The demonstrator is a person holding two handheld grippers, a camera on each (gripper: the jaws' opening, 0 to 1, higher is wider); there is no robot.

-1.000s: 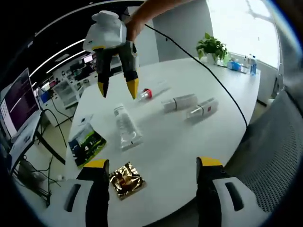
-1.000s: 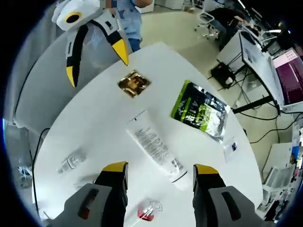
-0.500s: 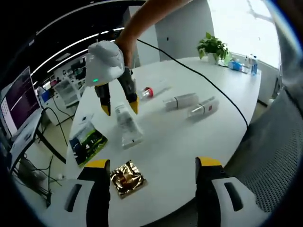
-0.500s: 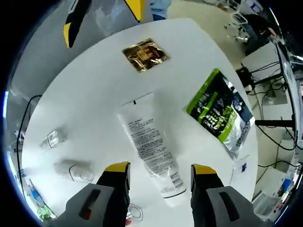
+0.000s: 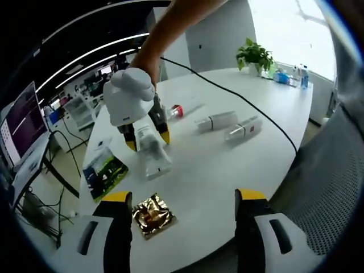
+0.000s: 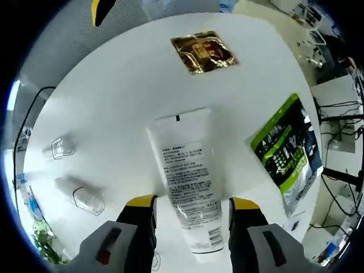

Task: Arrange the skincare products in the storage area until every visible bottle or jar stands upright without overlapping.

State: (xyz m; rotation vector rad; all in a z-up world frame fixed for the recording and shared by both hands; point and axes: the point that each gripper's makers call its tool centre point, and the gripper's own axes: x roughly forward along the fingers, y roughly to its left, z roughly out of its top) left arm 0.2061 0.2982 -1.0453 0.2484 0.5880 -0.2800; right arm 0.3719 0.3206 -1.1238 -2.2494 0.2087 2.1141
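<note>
While one white tube (image 6: 185,179) lies flat (three bottles (image 5: 216,122) beyond), right gripper (image 6: 190,206) jaws straddle it, apart.

Tube (image 6: 186,182) between right tongs (image 6: 190,206)

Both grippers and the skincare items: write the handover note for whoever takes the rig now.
Right gripper: open, jaws astride the cap end of the white tube, not closed on it.
Left gripper: open, holding nothing, above the table edge.
Tube lies flat. Two clear bottles and a red-capped one lie on their sides beyond it.
Gold sachet and green pouch lie flat nearby.
Done: nothing upright.
Left: grip the tube, stand it, then the bottles.
</note>
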